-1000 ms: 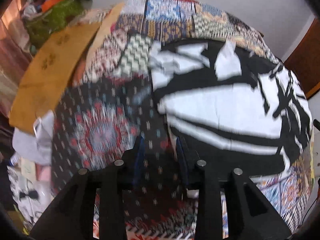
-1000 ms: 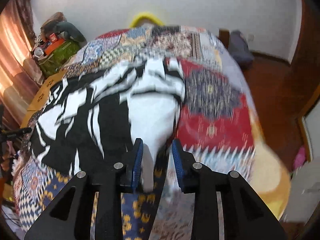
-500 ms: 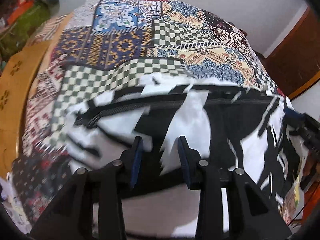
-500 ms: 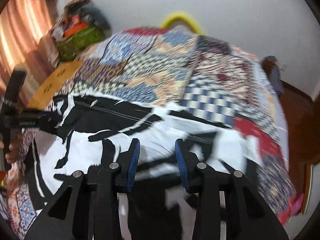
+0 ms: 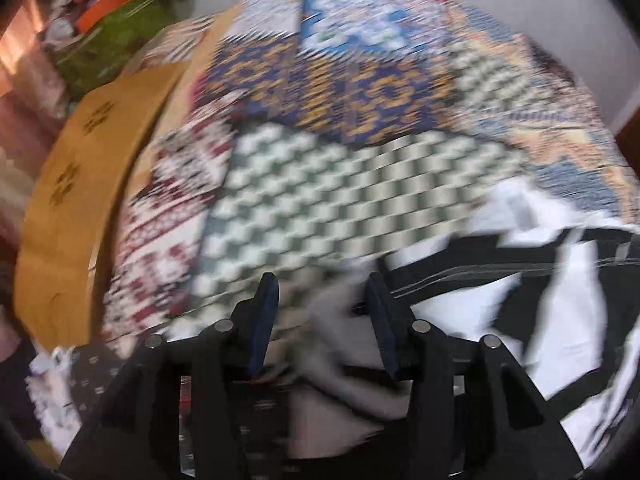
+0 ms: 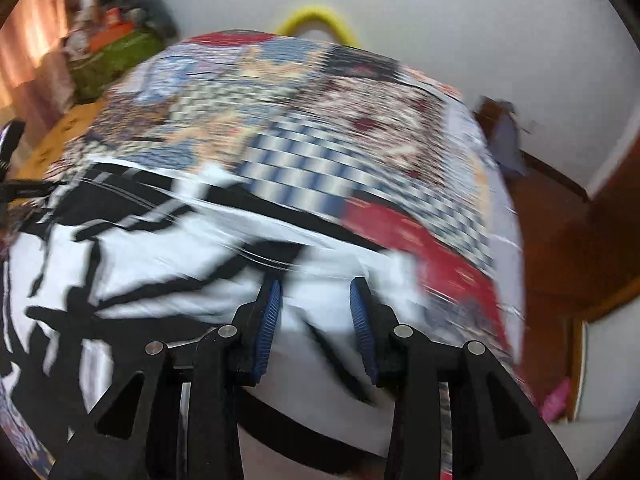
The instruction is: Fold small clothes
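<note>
A black-and-white patterned garment (image 6: 168, 248) lies spread on the patchwork bedspread (image 6: 320, 120). My right gripper (image 6: 316, 292) is open, its fingers hovering over the garment's right edge. In the left wrist view the same garment (image 5: 520, 280) fills the lower right. My left gripper (image 5: 322, 292) is open over the garment's left corner, where it meets the green checked patch (image 5: 340, 192). Both views are blurred by motion. No cloth is pinched in either gripper.
A yellow-brown wooden board (image 5: 80, 168) runs along the bed's left side, with a cluttered green pile (image 5: 116, 32) behind it. A yellow hoop (image 6: 316, 20) stands at the far wall. Wooden floor (image 6: 568, 240) lies to the right of the bed.
Both grippers have swung from the bed's near side toward the garment's far edge. The left one has shifted left to the garment's corner; the right one has shifted right to the other end.
</note>
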A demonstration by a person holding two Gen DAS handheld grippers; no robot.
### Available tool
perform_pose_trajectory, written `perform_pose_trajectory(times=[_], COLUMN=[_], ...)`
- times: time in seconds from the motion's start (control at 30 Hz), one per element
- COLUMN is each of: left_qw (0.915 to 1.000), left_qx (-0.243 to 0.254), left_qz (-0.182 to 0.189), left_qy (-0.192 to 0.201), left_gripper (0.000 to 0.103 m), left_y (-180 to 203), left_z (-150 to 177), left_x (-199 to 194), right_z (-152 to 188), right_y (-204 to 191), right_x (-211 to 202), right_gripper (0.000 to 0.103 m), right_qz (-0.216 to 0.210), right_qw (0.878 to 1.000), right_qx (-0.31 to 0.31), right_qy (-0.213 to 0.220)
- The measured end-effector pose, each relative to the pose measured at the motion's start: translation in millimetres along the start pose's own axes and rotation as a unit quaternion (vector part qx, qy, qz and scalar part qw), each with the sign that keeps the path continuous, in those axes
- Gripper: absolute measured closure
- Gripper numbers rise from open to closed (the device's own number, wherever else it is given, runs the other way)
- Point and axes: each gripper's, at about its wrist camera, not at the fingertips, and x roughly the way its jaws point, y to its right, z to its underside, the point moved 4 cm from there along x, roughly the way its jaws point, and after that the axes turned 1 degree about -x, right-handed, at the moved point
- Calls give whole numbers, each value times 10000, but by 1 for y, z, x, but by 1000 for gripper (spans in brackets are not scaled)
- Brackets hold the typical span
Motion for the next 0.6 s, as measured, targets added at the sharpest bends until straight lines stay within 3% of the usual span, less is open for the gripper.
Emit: perform_pose_trajectory(times=[0.1, 0.17, 0.33, 0.47, 0.5, 0.53, 0.57, 0.6], left_qw=[9994, 9986, 9967, 9958, 9966, 9970, 9973, 9975], left_qx=[-261, -279, 165, 456, 506, 509, 465, 444], left_qz=[236, 425, 716, 761, 622, 560, 545, 523], left_qy=[-2, 175, 347, 215, 169, 142, 161, 180], left_gripper=[59, 59, 58, 57, 56, 56, 54, 51], left_y=[-16, -18, 10, 39, 43, 44, 43, 41], left_z=[8, 14, 34, 48, 52, 53, 53, 53], left_x=[-14, -33, -67, -60, -53, -48, -45, -43], right_z=[9, 15, 26, 23, 21, 20, 17, 16], right_y=[27, 41, 43, 37, 37, 35, 34, 34], right_x=[-18, -33, -37, -13, -11, -11, -10, -9], right_gripper=[69, 69, 69, 69, 72, 93, 102, 100], right_qz=[172, 72, -276, -388, -383, -346, -294, -222], right_qw=[9988, 9966, 9923, 9907, 9908, 9912, 9921, 9929], right_qx=[450, 799, 1187, 1295, 1287, 1261, 1196, 1144], right_qy=[72, 210, 231, 136, 166, 224, 224, 230])
